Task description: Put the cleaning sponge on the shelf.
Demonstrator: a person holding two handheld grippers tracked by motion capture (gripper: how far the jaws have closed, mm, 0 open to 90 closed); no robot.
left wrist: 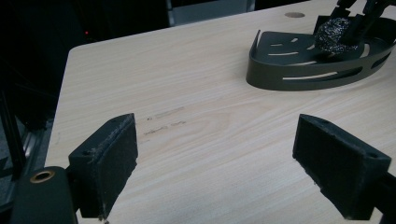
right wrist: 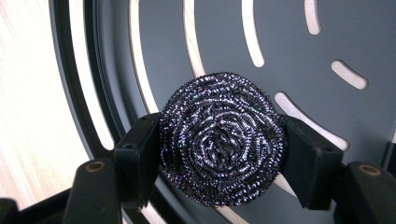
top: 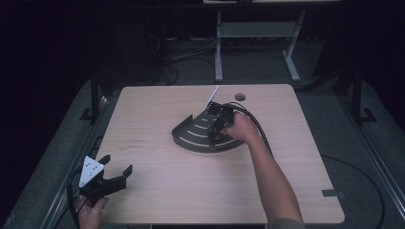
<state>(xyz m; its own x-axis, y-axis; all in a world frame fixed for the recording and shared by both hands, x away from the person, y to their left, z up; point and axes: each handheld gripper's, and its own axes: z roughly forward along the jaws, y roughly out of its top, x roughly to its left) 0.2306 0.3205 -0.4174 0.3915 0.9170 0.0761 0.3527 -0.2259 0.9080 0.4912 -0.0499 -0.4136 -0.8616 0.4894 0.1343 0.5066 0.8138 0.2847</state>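
The right tool (right wrist: 219, 154) is clamped on a steel-wool scourer (right wrist: 222, 140), one black pad pressed into each side of the coiled ball. It holds the scourer over the floor of a dark fan-shaped tray (top: 191, 136) with long curved slots and a low wall along its rounded edge; whether the scourer touches the tray floor I cannot tell. In the high view the right tool (top: 217, 125) and the hand behind it cover the tray's right part.

The left tool (top: 114, 171) sits near the front left corner of the surface (top: 167, 191), well apart from the tray, its jaws spread wide with nothing between them.

The surface is pale wood grain with a round hole (top: 239, 97) near its far edge. Beyond it the room is dark; a grey stand (top: 258, 33) and cables on the floor are hard to make out.
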